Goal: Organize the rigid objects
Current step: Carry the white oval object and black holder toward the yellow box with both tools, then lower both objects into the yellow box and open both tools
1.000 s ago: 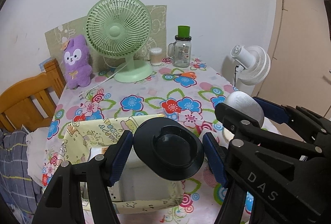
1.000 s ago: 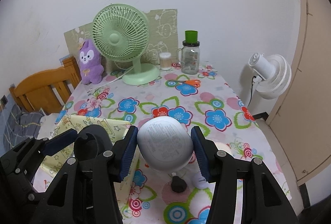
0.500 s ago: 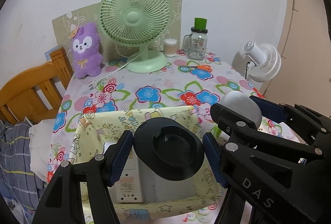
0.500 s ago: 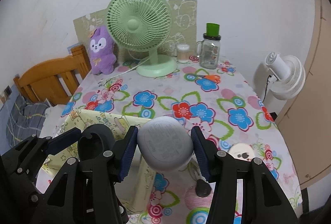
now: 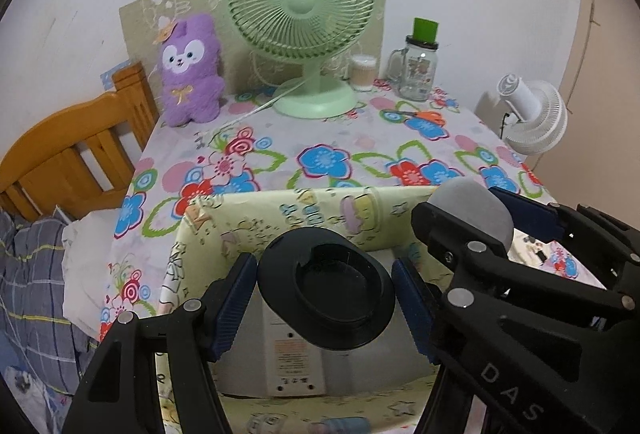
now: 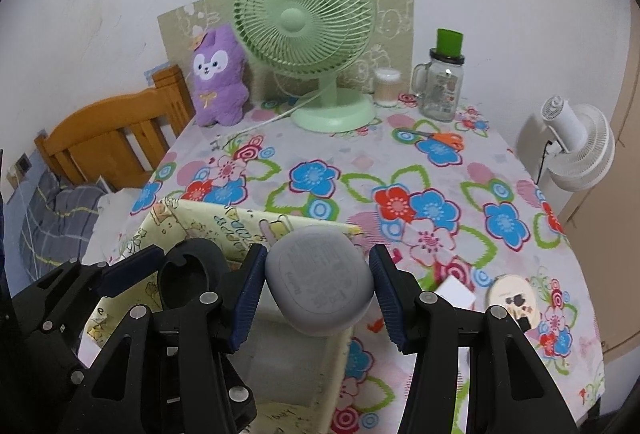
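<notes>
My left gripper is shut on a black ring-shaped holder, held above the open yellow cartoon-print fabric box. A white flat appliance lies inside that box under the holder. My right gripper is shut on a grey rounded device, its labelled underside facing the camera, over the box's right edge. In the left wrist view the grey device and the right gripper's black frame sit just right of the holder. The holder shows at left in the right wrist view.
At the back of the floral tablecloth stand a green desk fan, a purple plush, a cotton-swab jar and a glass mug with green lid. Orange scissors, a round compact, a white card. A white fan stands off the right edge.
Both grippers have moved left and lower with their objects, from beside the box to over it. The box's inside and the white appliance now fill the lower views.
</notes>
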The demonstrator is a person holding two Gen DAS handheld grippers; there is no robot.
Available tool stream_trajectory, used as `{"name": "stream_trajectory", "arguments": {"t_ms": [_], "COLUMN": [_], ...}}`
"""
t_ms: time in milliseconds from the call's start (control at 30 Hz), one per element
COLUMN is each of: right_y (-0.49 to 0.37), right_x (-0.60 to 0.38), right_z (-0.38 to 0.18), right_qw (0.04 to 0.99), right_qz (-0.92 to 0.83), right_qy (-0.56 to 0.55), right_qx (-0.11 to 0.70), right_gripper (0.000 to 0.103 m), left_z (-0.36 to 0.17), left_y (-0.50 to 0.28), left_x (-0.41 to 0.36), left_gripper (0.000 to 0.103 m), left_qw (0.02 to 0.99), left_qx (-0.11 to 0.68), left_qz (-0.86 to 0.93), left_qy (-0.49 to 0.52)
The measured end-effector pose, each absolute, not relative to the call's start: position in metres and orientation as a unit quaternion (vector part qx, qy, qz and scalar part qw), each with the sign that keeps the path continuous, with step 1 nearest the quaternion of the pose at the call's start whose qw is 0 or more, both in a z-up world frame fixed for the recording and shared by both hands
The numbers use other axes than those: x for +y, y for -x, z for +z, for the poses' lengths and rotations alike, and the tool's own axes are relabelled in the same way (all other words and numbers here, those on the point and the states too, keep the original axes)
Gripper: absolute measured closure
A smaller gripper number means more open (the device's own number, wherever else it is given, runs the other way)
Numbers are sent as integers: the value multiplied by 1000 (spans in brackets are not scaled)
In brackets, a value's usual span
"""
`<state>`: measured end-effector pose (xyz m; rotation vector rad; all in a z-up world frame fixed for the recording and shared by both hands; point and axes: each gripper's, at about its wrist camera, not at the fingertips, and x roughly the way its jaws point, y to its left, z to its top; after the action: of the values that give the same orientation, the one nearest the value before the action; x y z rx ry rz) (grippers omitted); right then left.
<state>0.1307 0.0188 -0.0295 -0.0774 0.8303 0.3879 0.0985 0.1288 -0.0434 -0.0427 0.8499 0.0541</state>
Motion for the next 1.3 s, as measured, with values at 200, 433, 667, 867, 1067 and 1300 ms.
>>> {"name": "stream_trajectory", "arguments": {"t_ms": [200,433,667,867,1067,1300], "right_y": [-138,-147,-157,-163,-161,-148], "right_x": [37,51,56,54,53,47], "right_z": [-40,-52,-64,-68,-64,-48], "right_qw": [889,881,874,862,866,883], "right_qz": [193,194,187,188,196,188], "right_qy": [46,55,49,29,22,37], "right_qx": [412,427,445,469,460,429], "right_gripper": [47,47,47,46,39,23], "left_z": [-56,-69,-76,-76,-74,-63], "left_y": [-104,-110,-115,-116,-115,-106], "left_x": [144,157,162,162,156,152], "left_gripper": [32,32,31,26,14,8], "left_qw": [906,902,898,893,892,896], "left_qx": [422,429,437,446,449,438], "left_qz": [40,55,60,60,54,71], "left_qy": [21,12,11,19,16,11]}}
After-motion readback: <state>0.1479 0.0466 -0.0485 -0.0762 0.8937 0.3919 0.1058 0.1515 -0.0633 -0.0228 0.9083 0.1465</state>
